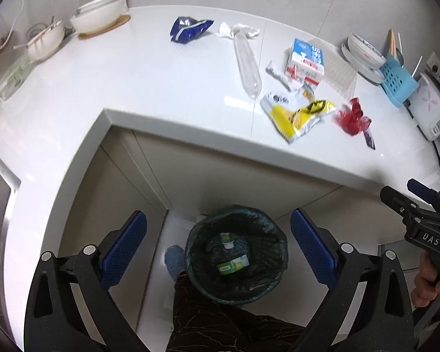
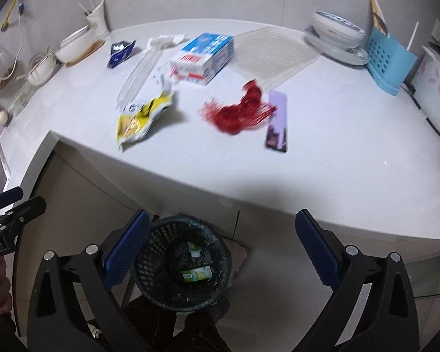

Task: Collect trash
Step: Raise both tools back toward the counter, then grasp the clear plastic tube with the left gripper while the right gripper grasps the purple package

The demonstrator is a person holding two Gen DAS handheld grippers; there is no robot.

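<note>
A dark trash basket (image 1: pixel 280 252) (image 2: pixel 149 264) stands on the floor under the counter, holding a bottle with a green label (image 1: pixel 233 264) (image 2: pixel 196 274). My left gripper (image 1: pixel 218 249) is open and empty above the basket. My right gripper (image 2: pixel 220 252) is open and empty, also above it. On the white counter (image 1: pixel 132 82) (image 2: pixel 337 146) lie a yellow wrapper (image 1: pixel 296 114) (image 2: pixel 140 117), a red net (image 1: pixel 353 117) (image 2: pixel 237 111), a blue-and-white carton (image 1: pixel 306 60) (image 2: pixel 203 57), a clear plastic bottle (image 1: pixel 247 64) (image 2: pixel 137 73), a blue snack bag (image 1: pixel 189 29) (image 2: pixel 120 52), crumpled tissue (image 1: pixel 237 30) and a purple wrapper (image 2: pixel 277 120).
White bowls (image 1: pixel 98 14) (image 2: pixel 76 45) stand at the counter's back left. Stacked plates (image 1: pixel 363 55) (image 2: pixel 337 38), a blue utensil rack (image 1: pixel 397 80) (image 2: pixel 390 58) and a white appliance (image 2: pixel 433 94) stand at the right. A person's leg and slipper (image 1: pixel 173 259) are beside the basket.
</note>
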